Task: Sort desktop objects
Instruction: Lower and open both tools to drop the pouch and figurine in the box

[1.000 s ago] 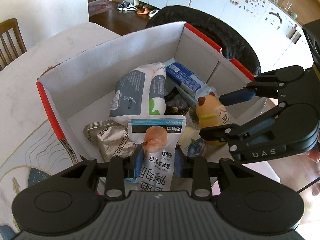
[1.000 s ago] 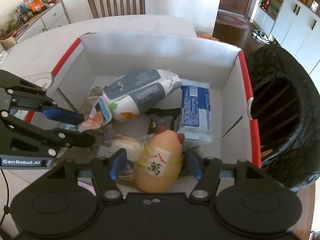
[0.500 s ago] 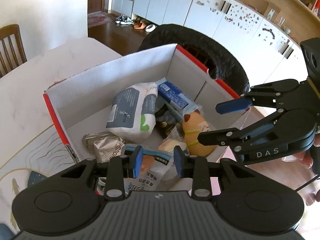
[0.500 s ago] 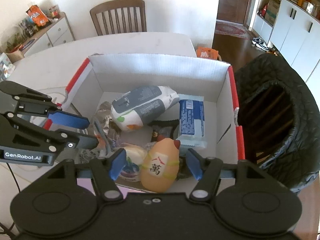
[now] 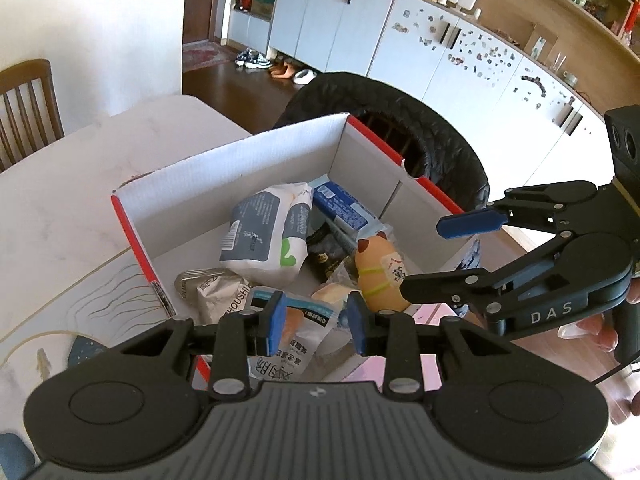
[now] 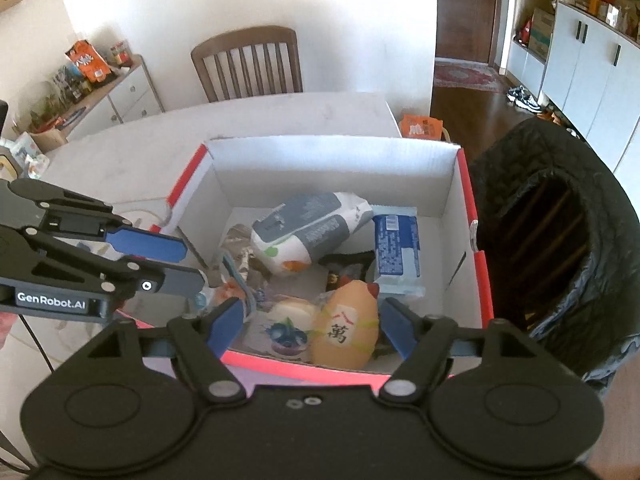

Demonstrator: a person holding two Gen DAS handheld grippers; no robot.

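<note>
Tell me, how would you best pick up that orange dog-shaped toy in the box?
Grip the orange dog-shaped toy across its rounded middle, coming from above. It lies near the white cardboard box's front wall, and its narrow body probably fits between open fingers.

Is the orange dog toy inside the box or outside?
Inside. The orange dog toy lies within the box walls, near the front red rim, among the snack packets.
</note>
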